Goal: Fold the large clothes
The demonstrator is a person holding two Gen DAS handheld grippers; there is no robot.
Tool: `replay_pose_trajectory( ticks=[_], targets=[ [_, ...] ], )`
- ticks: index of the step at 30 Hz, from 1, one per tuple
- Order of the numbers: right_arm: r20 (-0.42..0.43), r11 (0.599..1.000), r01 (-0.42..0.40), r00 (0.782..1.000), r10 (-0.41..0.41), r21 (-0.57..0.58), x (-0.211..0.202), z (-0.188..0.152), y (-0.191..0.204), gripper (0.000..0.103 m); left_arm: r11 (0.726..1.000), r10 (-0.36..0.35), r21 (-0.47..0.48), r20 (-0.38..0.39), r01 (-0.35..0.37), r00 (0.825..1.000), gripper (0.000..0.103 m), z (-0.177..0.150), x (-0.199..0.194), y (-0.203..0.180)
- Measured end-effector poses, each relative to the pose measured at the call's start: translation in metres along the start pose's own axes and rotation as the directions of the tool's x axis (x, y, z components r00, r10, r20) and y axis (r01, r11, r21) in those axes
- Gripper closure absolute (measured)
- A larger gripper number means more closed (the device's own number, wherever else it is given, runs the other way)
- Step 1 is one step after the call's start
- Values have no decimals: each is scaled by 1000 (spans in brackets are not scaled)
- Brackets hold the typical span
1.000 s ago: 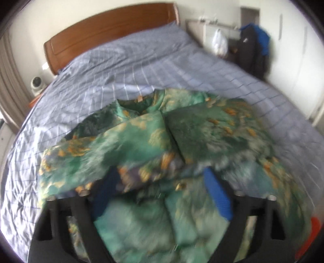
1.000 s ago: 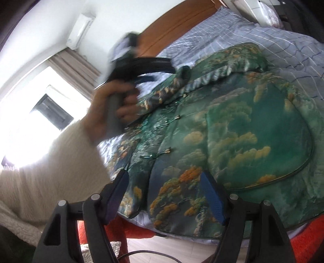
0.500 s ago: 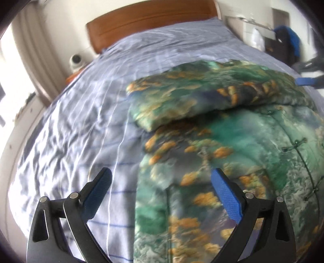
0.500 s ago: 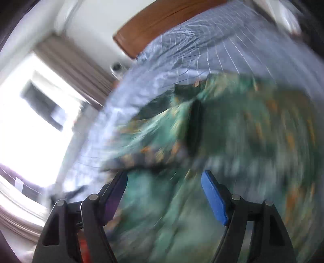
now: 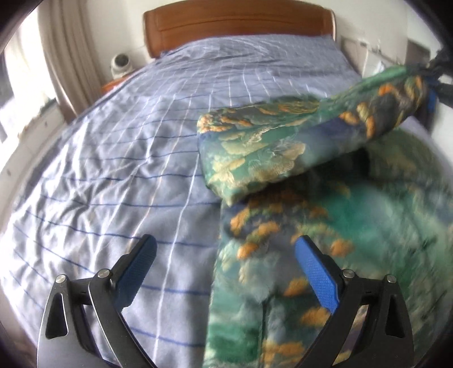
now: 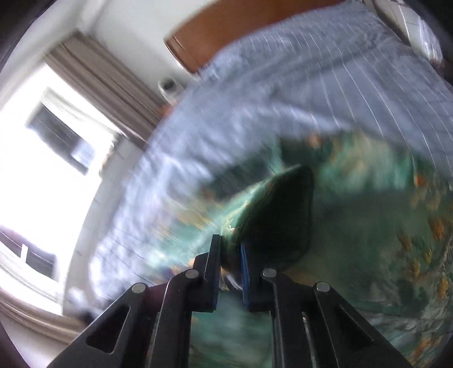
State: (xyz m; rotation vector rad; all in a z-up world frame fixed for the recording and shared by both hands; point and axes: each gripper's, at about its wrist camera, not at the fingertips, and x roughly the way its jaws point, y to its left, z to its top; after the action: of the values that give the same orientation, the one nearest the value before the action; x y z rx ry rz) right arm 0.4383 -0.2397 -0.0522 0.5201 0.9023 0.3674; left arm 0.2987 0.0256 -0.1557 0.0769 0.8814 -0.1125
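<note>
**Sleeve lifted off a blue checked bed**

Blue checked bedding (image 5: 119,158) fills the left and upper half of the left wrist view, with a wooden headboard (image 5: 237,19) at the top and curtains (image 5: 65,51) at upper left. The green robe (image 5: 354,226) lies at lower right. A second ago its sleeve (image 5: 283,141) lay flat over the body; now it is raised toward the upper right, pinched at its far end by the right tongs (image 6: 230,249), which are clenched on the cloth. This is judged to be a sleeve fold under way. The left tongs (image 5: 223,254) are released and empty, straddling the robe's left edge. Open bedding is left free at centre left for moving.
</note>
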Motion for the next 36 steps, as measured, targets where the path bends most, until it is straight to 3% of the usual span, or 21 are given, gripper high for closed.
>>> replay_pose_trajectory(
  ticks=[3,7,11,13,14,16,17,19,21,27,30,31,33,36],
  targets=[
    [89,994,-108,990,105,23,-22,21,33,92,999,-34,32,11,34,999,4,7,2,-11],
    [164,981,-195,967,195,-15,-42,36,78,94,996,28,84,30,-30,999,4,26,17,-33],
    [220,971,-230,946,237,-60,-63,38,105,94,993,81,-93,34,-78,996,4,56,37,-22],
    [243,971,-230,940,240,-68,-72,35,102,95,975,92,-208,34,-83,995,6,66,44,-8],
    [258,973,-223,938,233,-68,-78,33,98,95,966,94,-245,32,-84,995,9,67,46,-1],
    [278,978,-200,938,208,-59,-85,29,90,95,942,53,-334,11,-47,999,46,65,55,16],
    [279,983,-177,943,183,-47,-84,28,79,95,933,-3,-360,-7,0,1000,52,63,62,22],
    [255,988,-152,955,151,-18,-76,27,60,95,948,14,-318,-41,-26,999,71,63,69,21],
    [223,994,-105,970,97,24,-54,17,35,95,969,47,-241,-62,-60,997,74,62,72,15],
    [194,989,-19,981,-10,145,-15,-8,-34,96,992,118,-40,-85,-122,989,70,62,81,6],
    [157,989,64,984,-85,137,5,-16,-53,96,977,207,78,-157,-197,966,57,55,106,-3],
    [132,986,101,984,-119,132,14,-20,-60,96,971,230,93,-148,-218,962,52,51,108,-4],
    [61,976,140,986,-152,165,36,-34,-82,96,968,247,83,-128,-238,961,41,47,100,-3],
    [-30,969,175,985,-172,175,61,-53,-108,95,977,214,51,-138,-209,967,24,44,89,7]
  ],
)
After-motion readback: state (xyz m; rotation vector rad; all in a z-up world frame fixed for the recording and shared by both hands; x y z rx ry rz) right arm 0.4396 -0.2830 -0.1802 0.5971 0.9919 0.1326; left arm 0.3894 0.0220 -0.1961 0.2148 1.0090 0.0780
